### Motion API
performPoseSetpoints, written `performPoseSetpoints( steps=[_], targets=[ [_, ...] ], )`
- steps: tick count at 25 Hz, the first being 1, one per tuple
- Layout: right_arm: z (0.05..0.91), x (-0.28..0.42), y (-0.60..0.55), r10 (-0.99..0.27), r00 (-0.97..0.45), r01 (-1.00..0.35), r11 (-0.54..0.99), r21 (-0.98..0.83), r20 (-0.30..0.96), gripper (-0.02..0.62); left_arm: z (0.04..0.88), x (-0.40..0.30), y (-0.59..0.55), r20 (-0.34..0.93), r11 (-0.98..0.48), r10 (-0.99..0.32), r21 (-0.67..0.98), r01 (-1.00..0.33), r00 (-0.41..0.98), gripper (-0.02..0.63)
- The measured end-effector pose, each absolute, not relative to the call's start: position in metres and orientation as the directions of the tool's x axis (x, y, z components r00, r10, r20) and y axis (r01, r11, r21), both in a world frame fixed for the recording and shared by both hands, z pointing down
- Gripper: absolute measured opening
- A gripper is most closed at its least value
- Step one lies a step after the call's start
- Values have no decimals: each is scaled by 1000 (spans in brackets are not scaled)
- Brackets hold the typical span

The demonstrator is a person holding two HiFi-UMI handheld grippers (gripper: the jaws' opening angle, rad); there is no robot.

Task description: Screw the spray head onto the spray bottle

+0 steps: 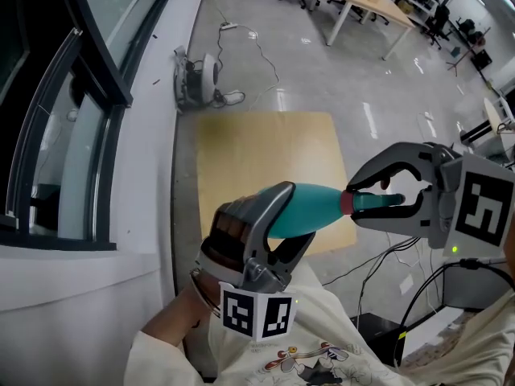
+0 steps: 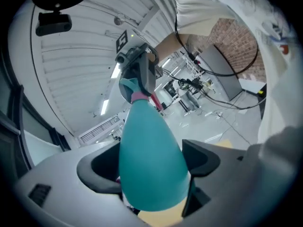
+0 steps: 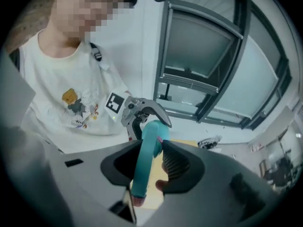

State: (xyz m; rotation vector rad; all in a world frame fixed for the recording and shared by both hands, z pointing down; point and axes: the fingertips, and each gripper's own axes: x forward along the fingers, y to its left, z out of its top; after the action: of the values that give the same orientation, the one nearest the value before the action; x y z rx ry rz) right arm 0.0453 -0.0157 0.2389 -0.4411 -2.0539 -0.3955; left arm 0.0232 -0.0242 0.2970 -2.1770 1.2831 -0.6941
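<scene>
A teal spray bottle [image 1: 318,203] is held almost level in the air, its wide end toward the person. At the bottle's wide end, the left gripper [image 1: 296,214] has its jaws closed around the fattest part of the body. At the bottle's narrow end, a pink collar [image 1: 347,202] joins it to the teal spray head [image 1: 378,203]. There the right gripper [image 1: 358,201] is clamped tight on the head's slim stem, just beyond the collar. A pale wooden counter [image 1: 265,151] lies well below the bottle. The bottle looks like light, smooth, fairly stiff plastic. Its taper could slip, so the broad base is the surest hold, with the twisting done at the stem.
</scene>
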Motion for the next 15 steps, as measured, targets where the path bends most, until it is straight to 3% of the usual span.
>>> performPoseSetpoints(
  steps=[8,15],
  targets=[
    [238,45,5,230,-451,608,786,109,863,127,306,31,-7,235,-697,-664,-538,-474,710,407],
    [244,41,5,230,-425,633,767,106,876,127,309,34,-6,234,-725,-653,-469,-505,721,407]
  ],
)
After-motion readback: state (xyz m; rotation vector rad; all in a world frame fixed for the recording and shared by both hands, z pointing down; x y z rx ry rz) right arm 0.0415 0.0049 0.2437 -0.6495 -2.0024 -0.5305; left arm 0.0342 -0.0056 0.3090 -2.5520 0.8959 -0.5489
